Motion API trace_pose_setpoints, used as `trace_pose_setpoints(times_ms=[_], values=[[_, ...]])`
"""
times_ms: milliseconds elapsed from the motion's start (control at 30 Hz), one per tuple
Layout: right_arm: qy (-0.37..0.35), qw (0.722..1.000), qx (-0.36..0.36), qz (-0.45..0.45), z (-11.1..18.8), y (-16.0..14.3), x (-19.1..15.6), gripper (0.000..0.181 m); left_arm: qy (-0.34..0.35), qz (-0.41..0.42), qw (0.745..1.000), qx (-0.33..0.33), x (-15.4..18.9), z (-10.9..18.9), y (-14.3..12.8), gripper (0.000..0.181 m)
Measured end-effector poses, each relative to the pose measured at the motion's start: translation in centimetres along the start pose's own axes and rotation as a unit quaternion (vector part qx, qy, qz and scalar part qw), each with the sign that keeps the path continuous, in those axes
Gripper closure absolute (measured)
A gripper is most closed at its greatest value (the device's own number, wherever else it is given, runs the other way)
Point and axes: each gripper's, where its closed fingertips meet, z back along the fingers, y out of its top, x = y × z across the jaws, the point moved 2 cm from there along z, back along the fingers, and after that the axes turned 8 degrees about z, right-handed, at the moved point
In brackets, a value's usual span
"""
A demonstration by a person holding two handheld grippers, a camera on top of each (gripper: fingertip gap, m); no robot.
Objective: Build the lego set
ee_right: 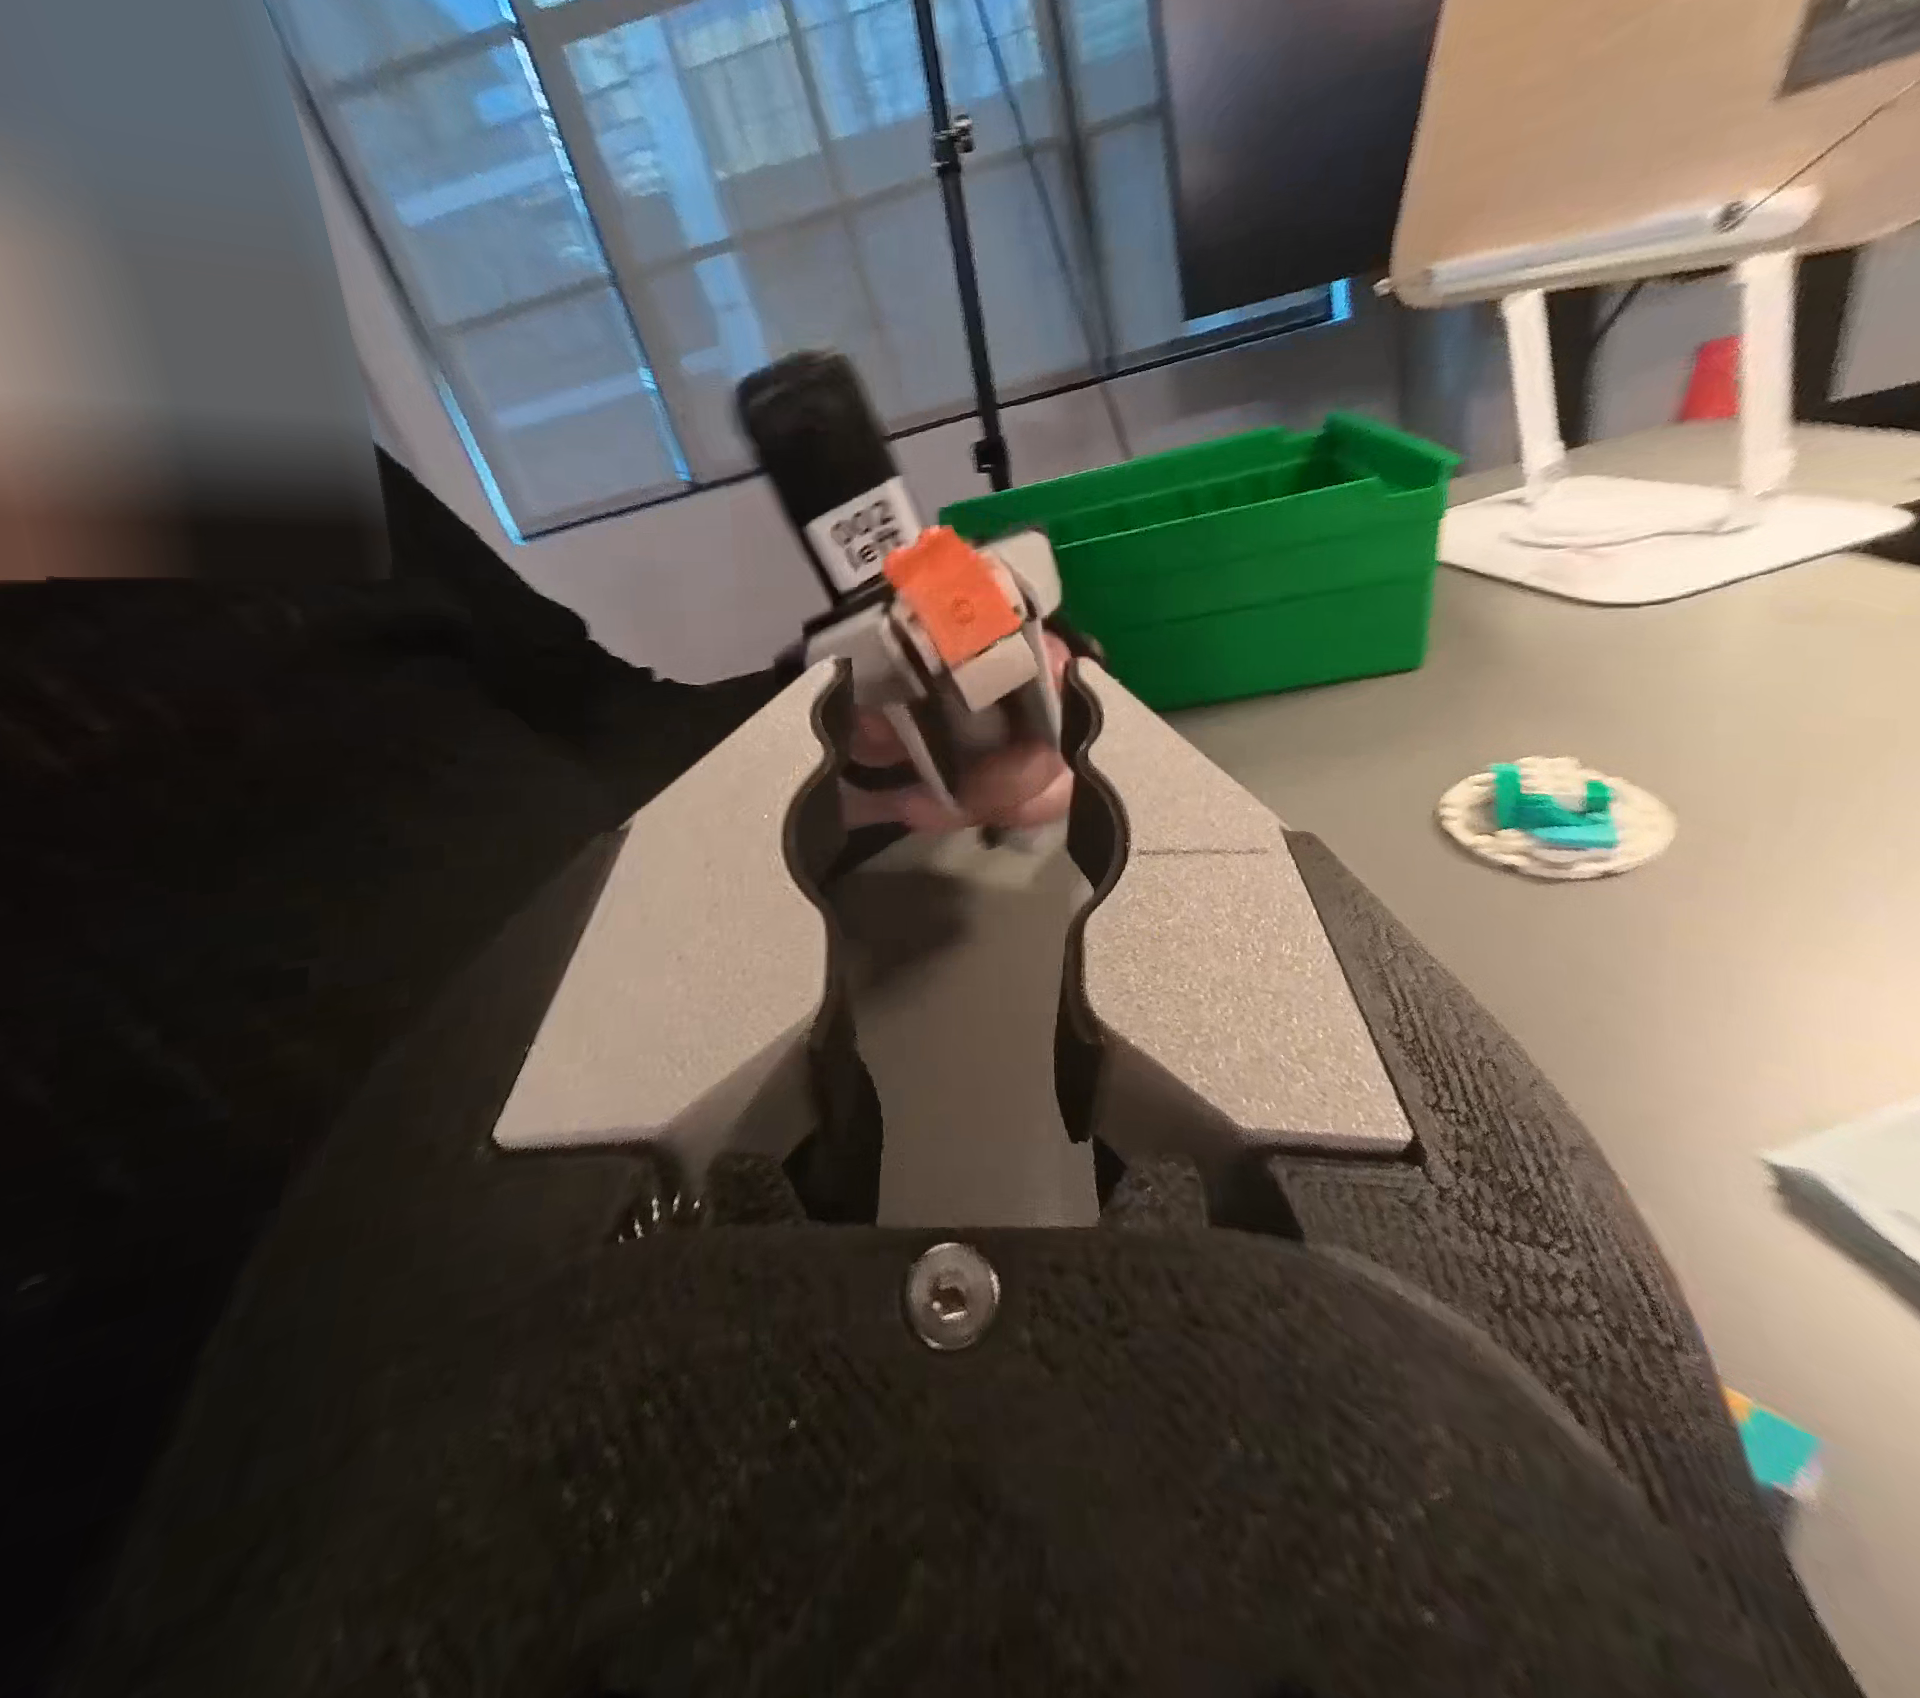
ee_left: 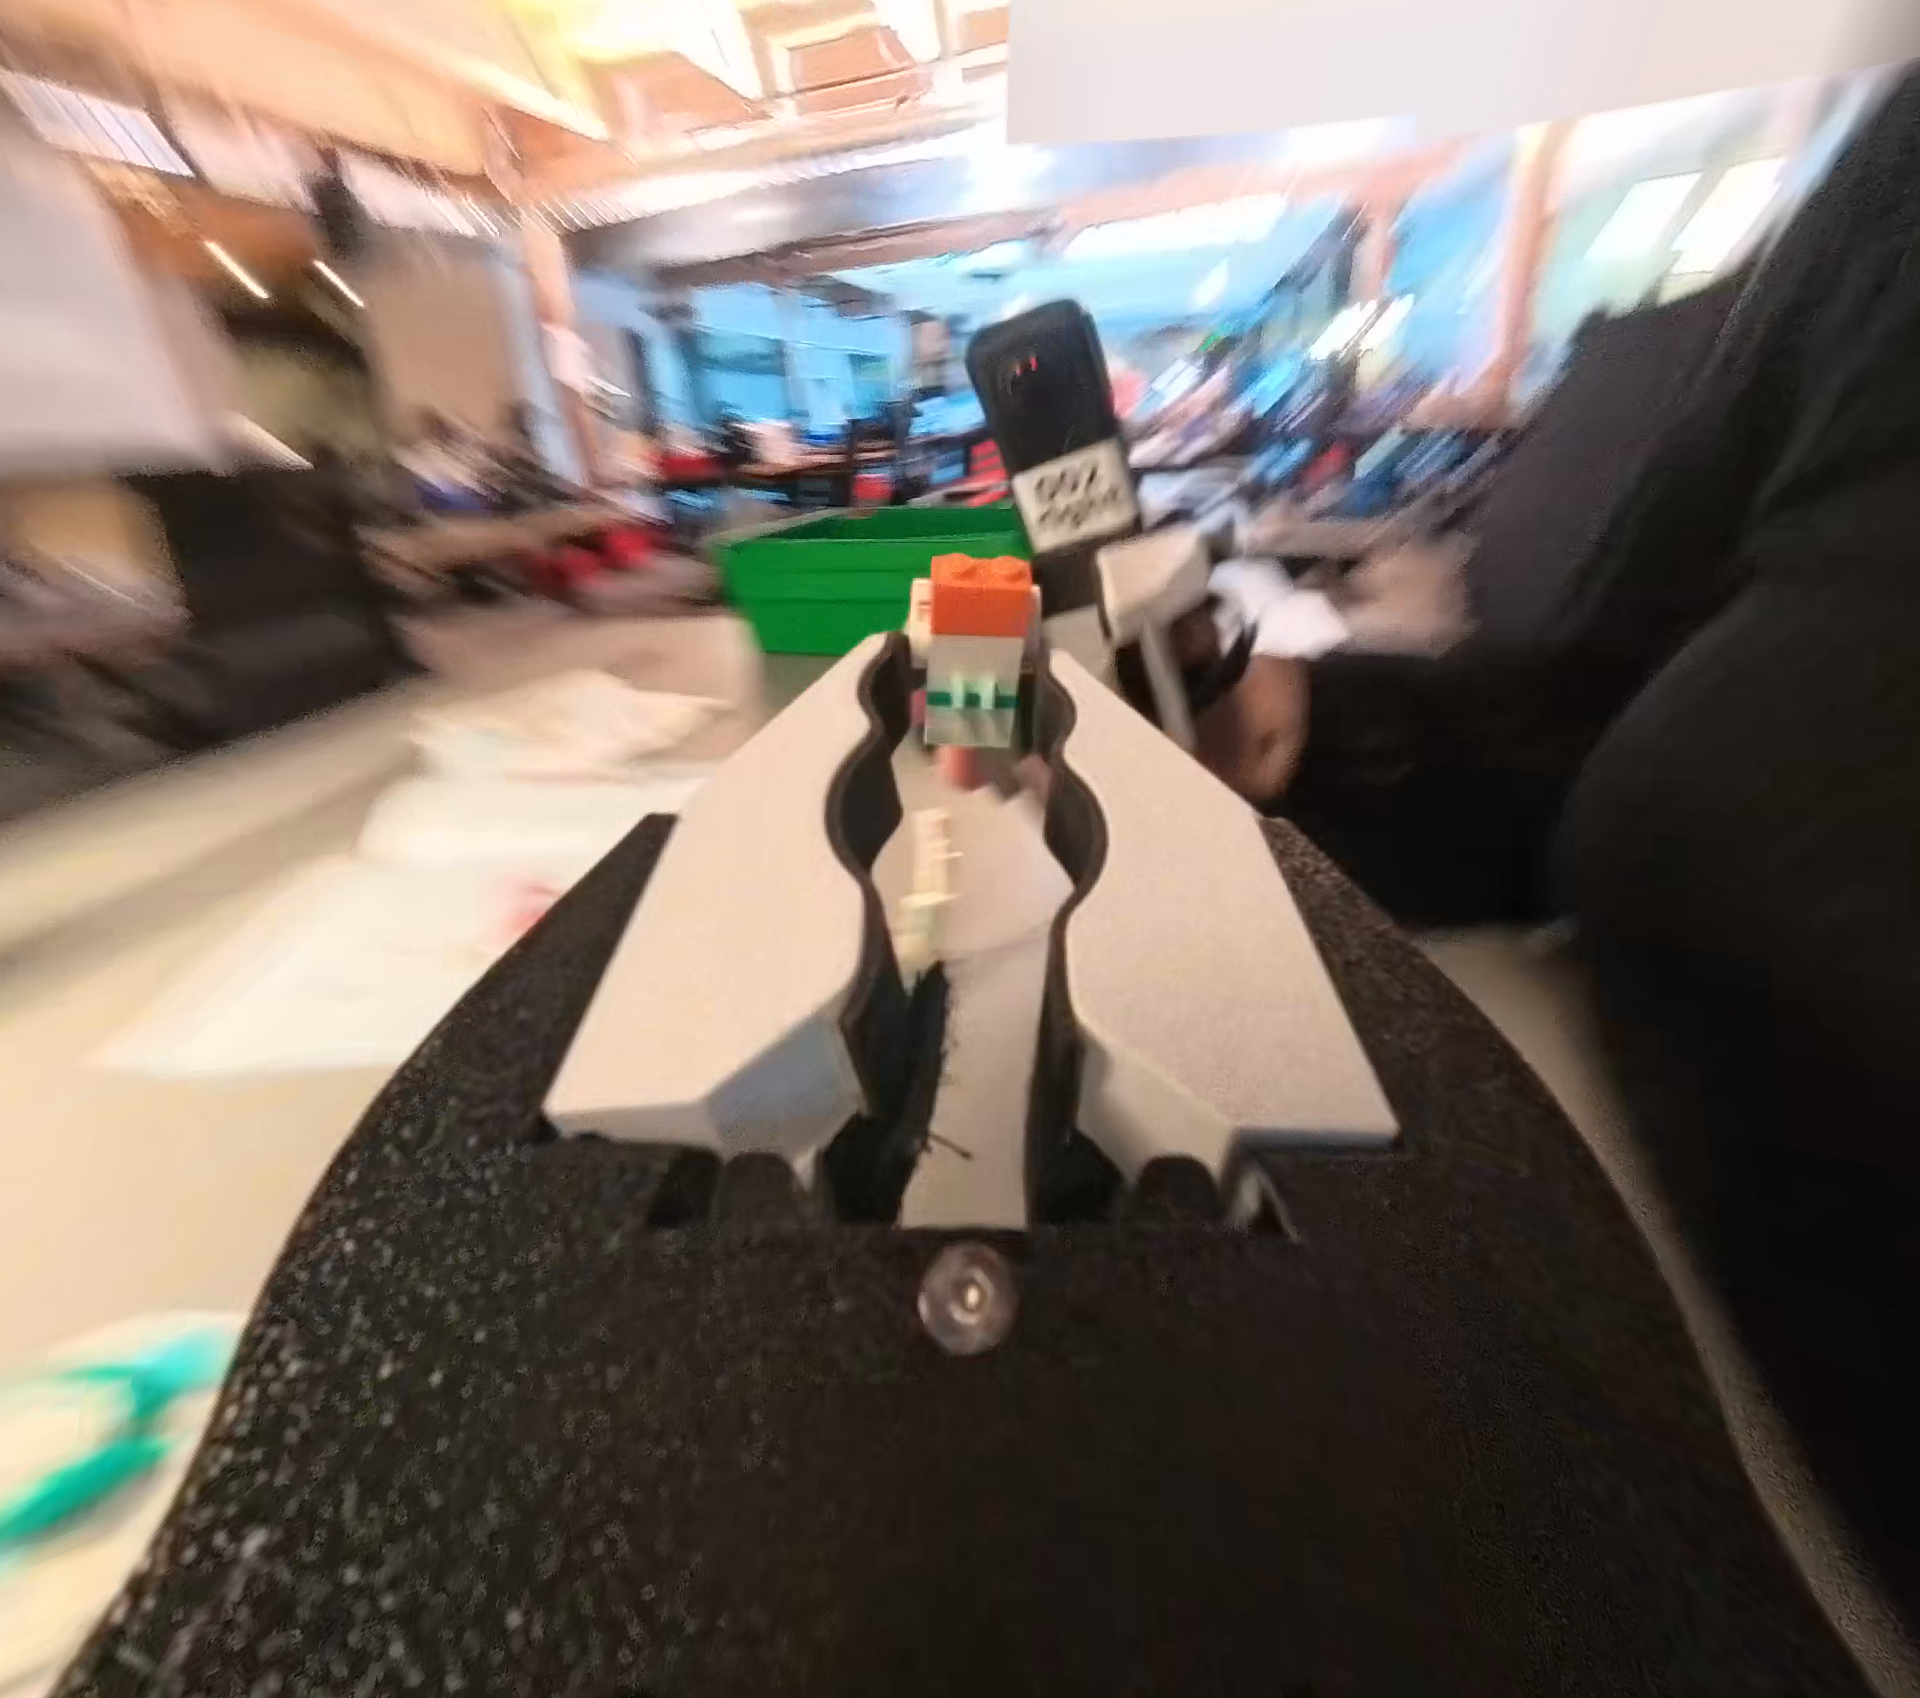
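My left gripper [ee_left: 971, 672] is shut on a small lego assembly [ee_left: 977, 661] held in the air. The assembly has an orange brick on top, a pale body with a green stripe and a reddish piece below. In the right wrist view the left gripper [ee_right: 956, 620] faces me with the orange brick [ee_right: 951, 604] between its fingers. My right gripper [ee_right: 956, 692] is open and empty, with its tips just short of the left gripper. It shows behind the assembly in the left wrist view [ee_left: 1143, 609].
A green bin [ee_right: 1247, 568] stands on the grey table [ee_right: 1351, 973]; it also shows in the left wrist view [ee_left: 831, 599]. A teal lego piece lies on a round white plate [ee_right: 1553, 817]. A white stand [ee_right: 1662, 505] is at the back right. Paper [ee_right: 1860, 1181] lies at the right edge. Both grippers' tips are close together, under 4 cm apart.
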Motion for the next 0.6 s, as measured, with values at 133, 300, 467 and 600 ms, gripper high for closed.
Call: trace_pose_setpoints(times_ms=[133, 300, 467, 600], values=[[-0.018, 1.0, -0.008, 0.011, -0.4, -0.4, 0.3, 0.148, -0.054, 0.221, 0.973, 0.028, -1.1, 0.0, 0.0, 0.161], [-0.047, 0.999, -0.002, 0.005, -0.3, -0.5, 1.2, 0.152, -0.073, 0.319, 0.944, 0.029, -2.0, 0.1, -0.6, 0.161], [-0.067, 0.998, 0.003, -0.006, 0.2, -0.4, 2.1, 0.154, -0.072, 0.344, 0.936, 0.03, -2.4, 0.2, -0.8, 0.16], [-0.075, 0.997, -0.009, -0.005, 0.2, -0.8, 2.4, 0.154, -0.066, 0.351, 0.933, 0.028, -2.8, 0.2, -1.1, 0.16]])
